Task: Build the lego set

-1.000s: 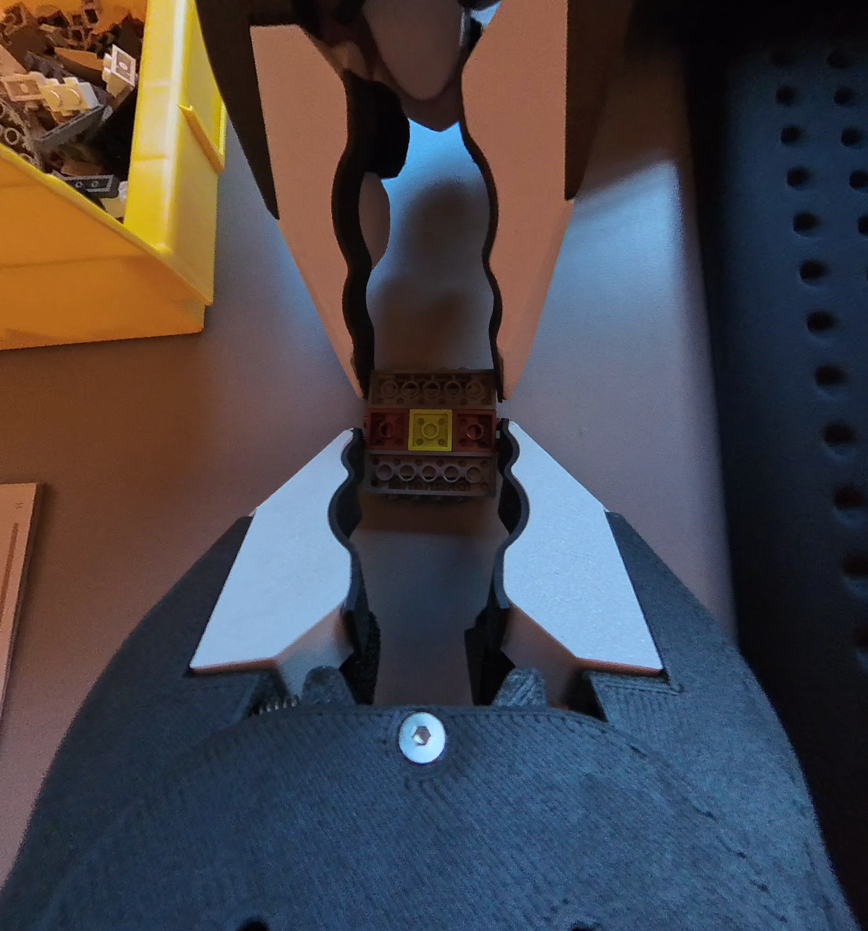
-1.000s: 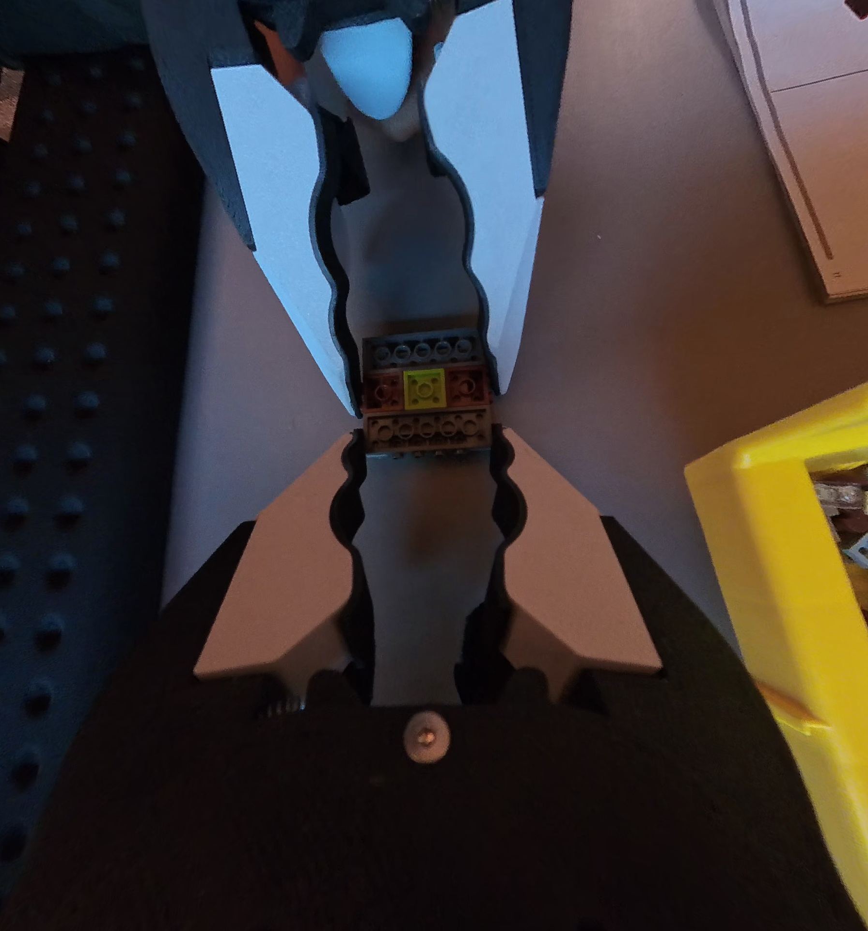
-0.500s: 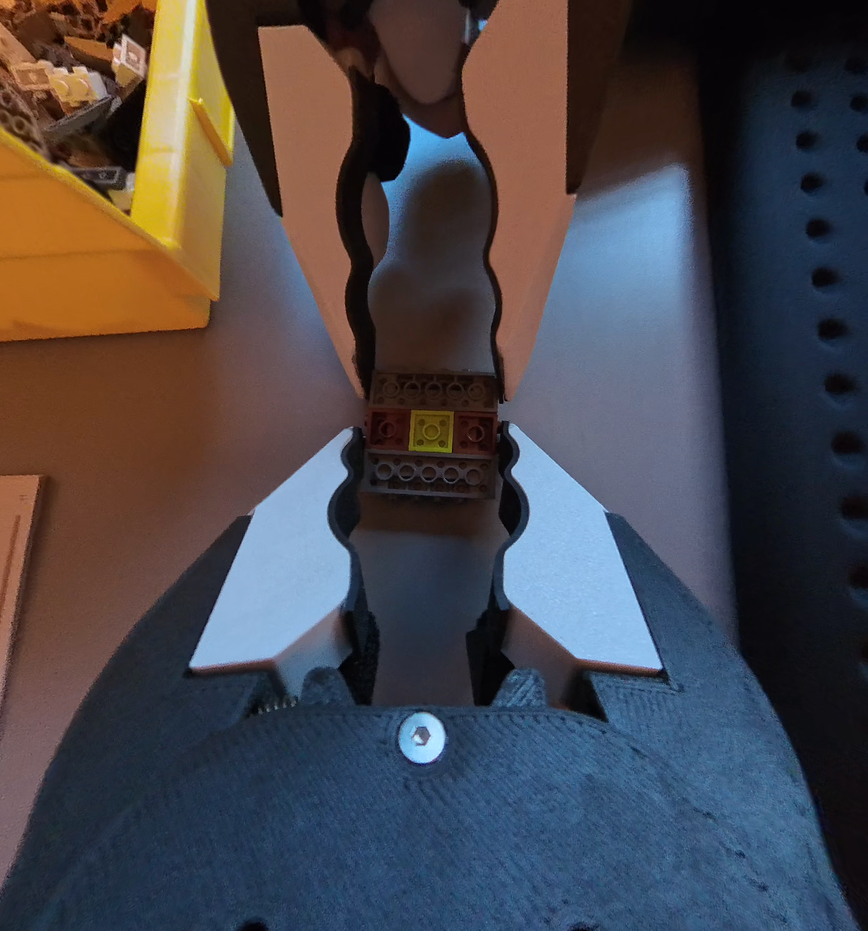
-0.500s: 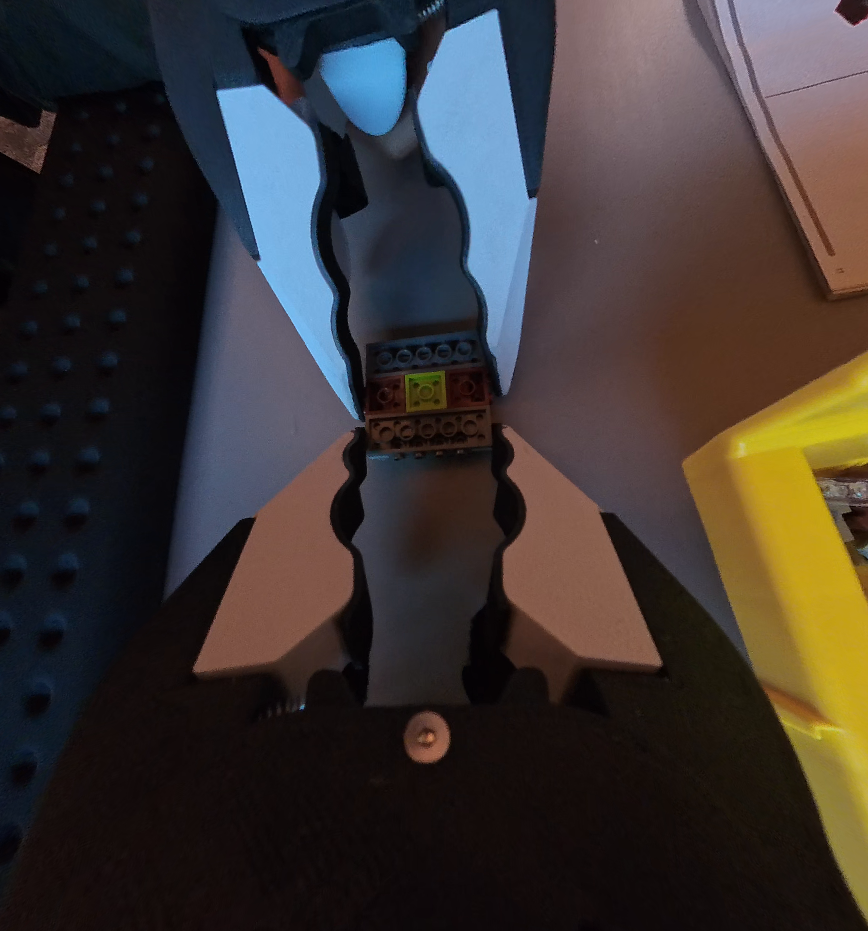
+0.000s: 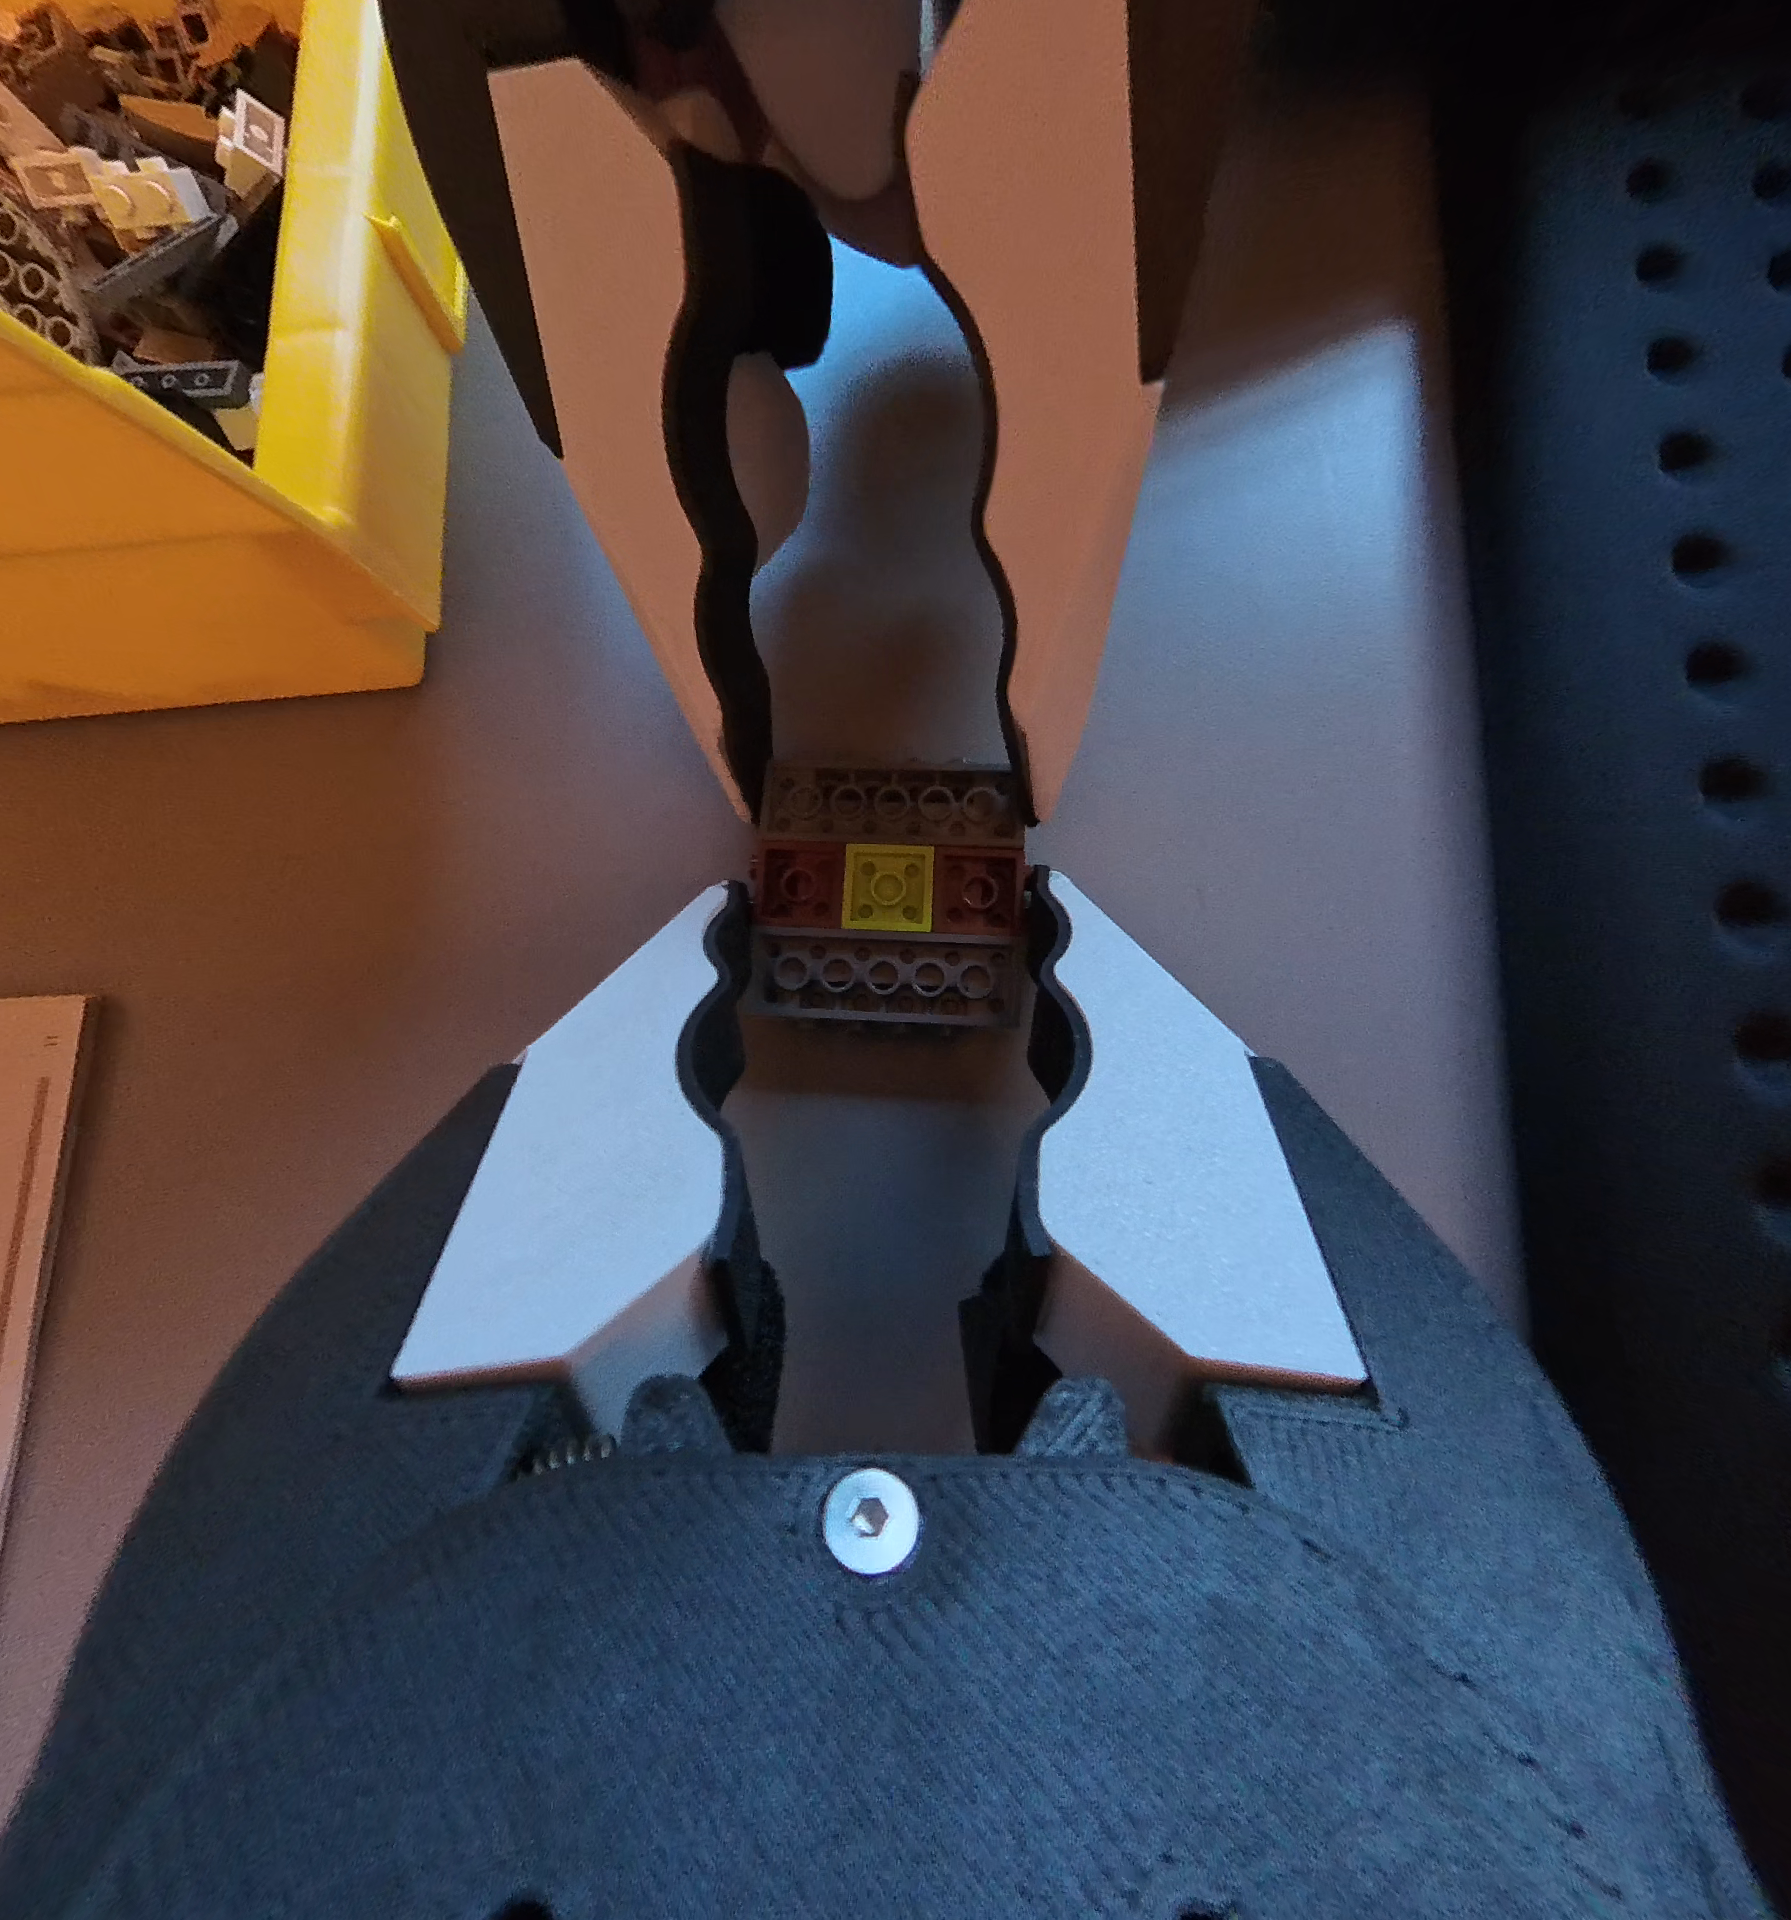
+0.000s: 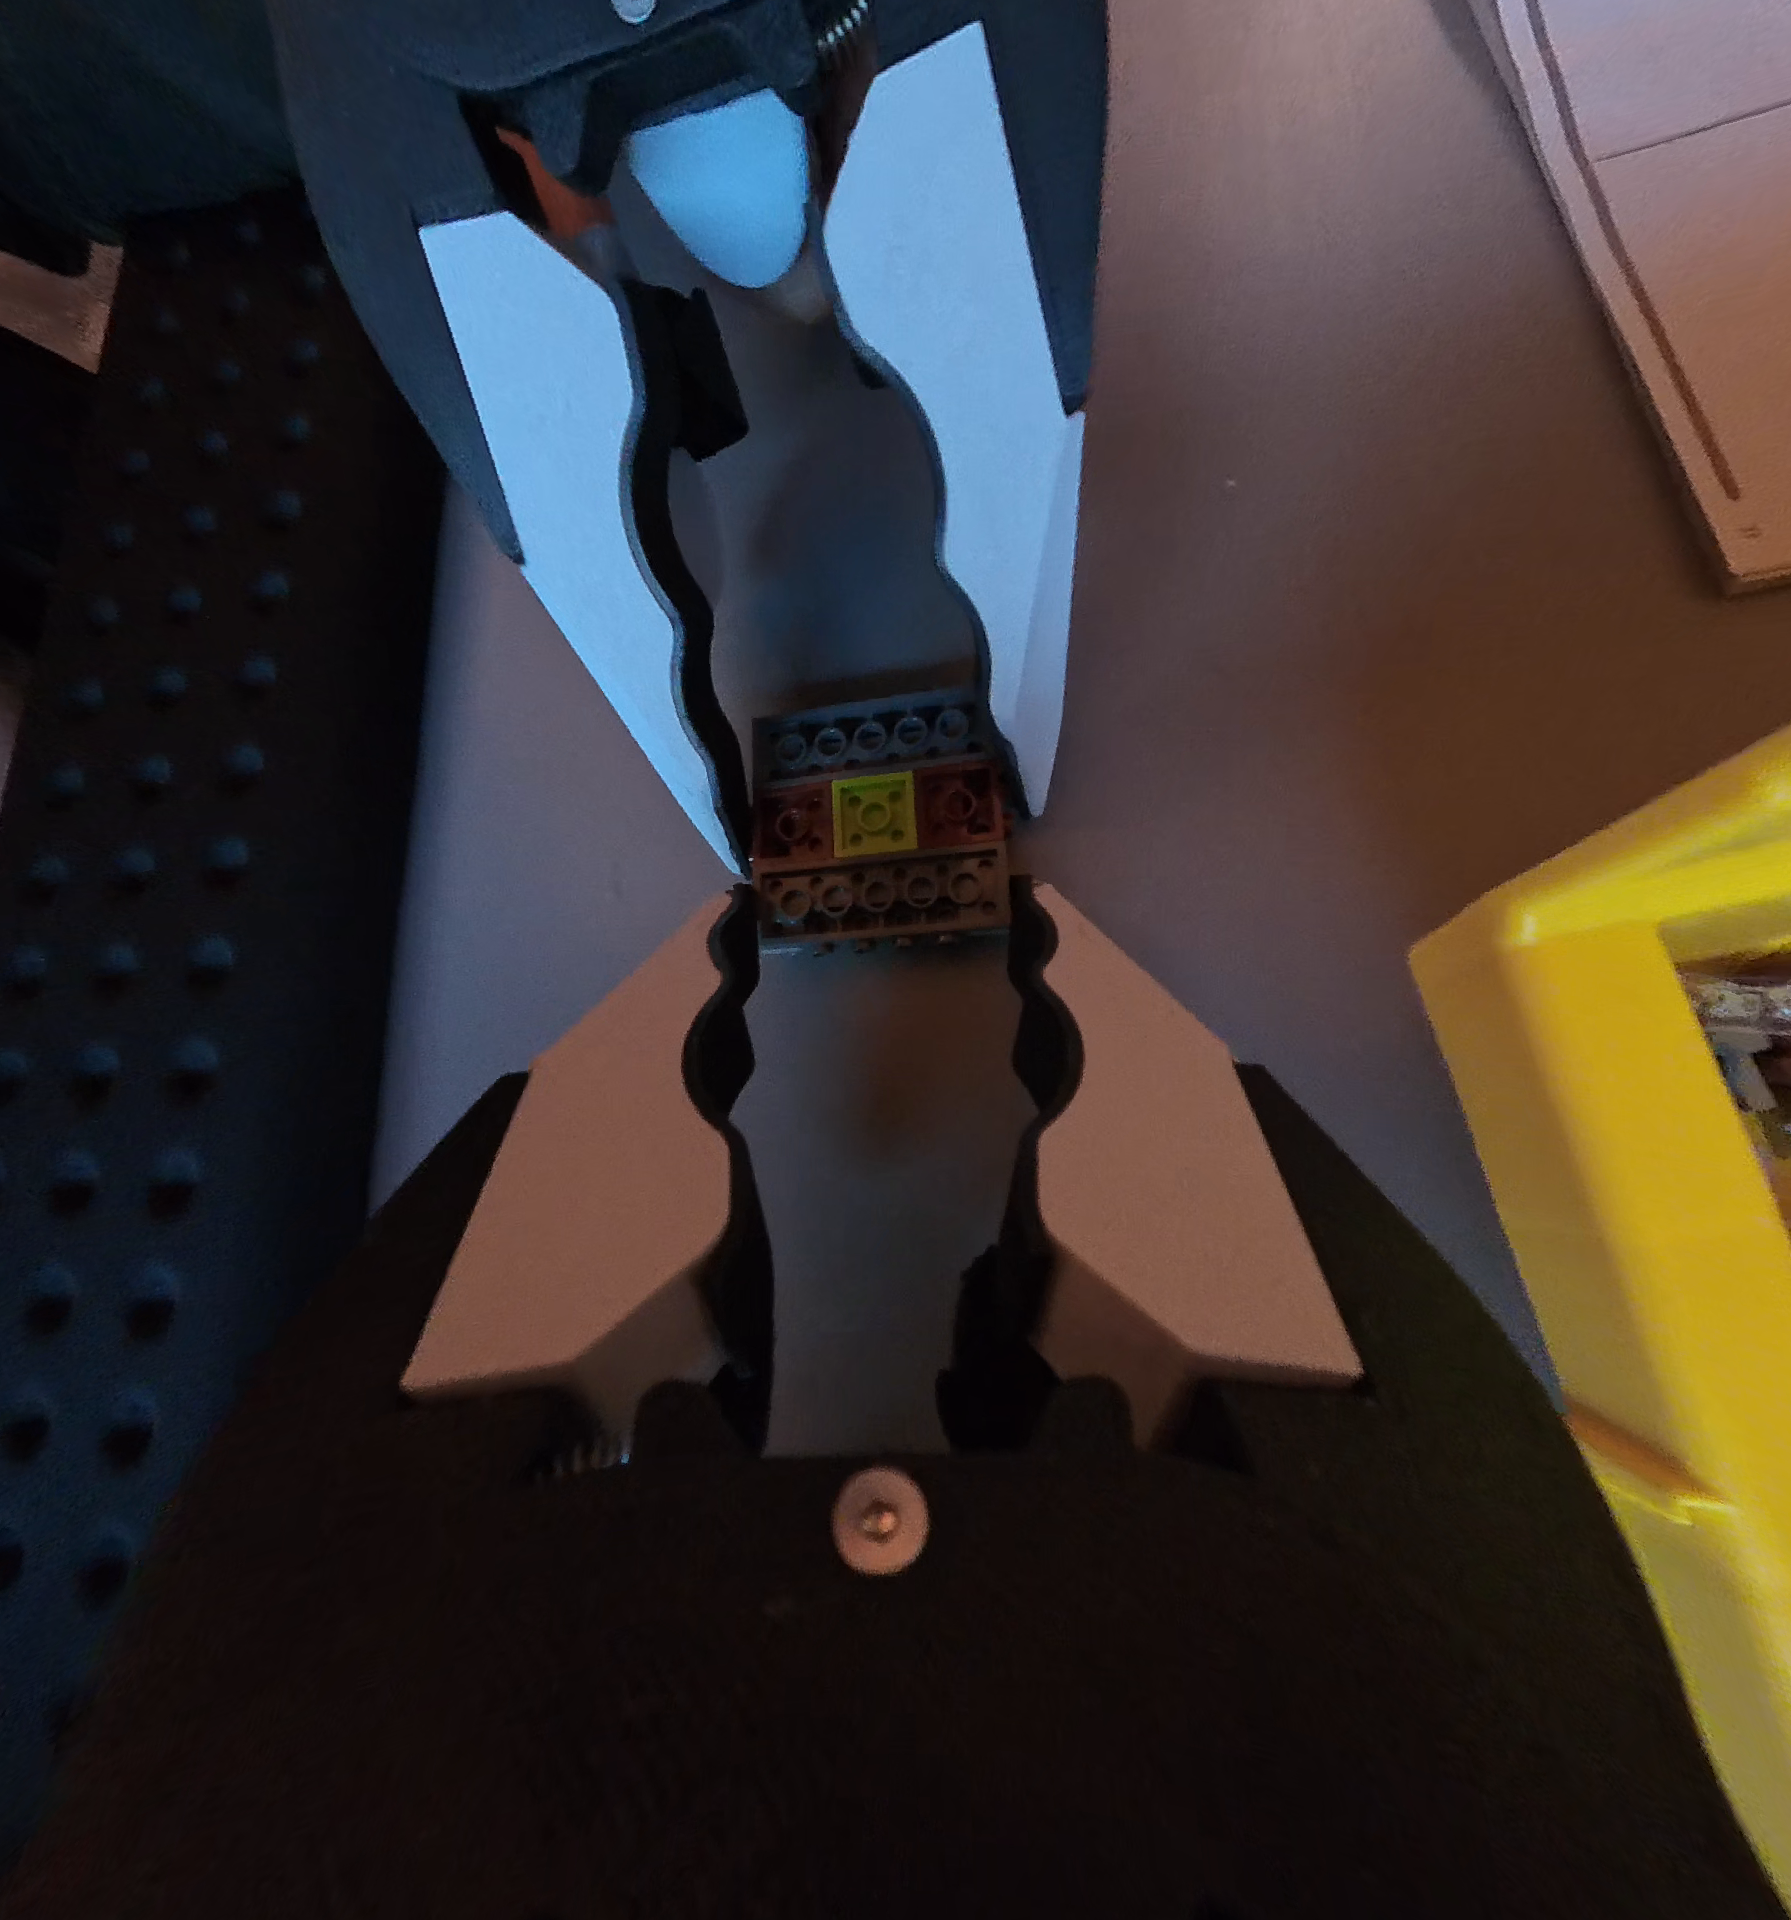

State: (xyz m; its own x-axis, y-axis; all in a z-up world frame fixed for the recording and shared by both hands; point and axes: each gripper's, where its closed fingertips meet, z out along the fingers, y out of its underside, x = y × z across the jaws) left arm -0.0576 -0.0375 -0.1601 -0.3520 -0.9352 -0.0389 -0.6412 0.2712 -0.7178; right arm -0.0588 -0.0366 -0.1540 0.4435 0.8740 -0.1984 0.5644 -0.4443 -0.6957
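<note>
1. While gripped from opposite ends, lego assembly (image 5: pixel 889 896) of grey, red-brown and yellow bricks hung over the worktop (image 5: pixel 1286 727).
2. Pinched at the near end by left gripper (image 5: pixel 886 935), narrow.
3. Clamped at the far end by right gripper (image 6: pixel 880 914), narrow.
4. Flanked by yellow bin (image 5: pixel 143 540), papers (image 6: pixel 1701 260) and studded dark mat (image 5: pixel 1701 727).

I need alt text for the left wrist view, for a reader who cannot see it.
Two grippers, the left gripper and the right gripper opposite, grip one small lego assembly above a table. A yellow bin of loose pieces stands at upper left.
</note>
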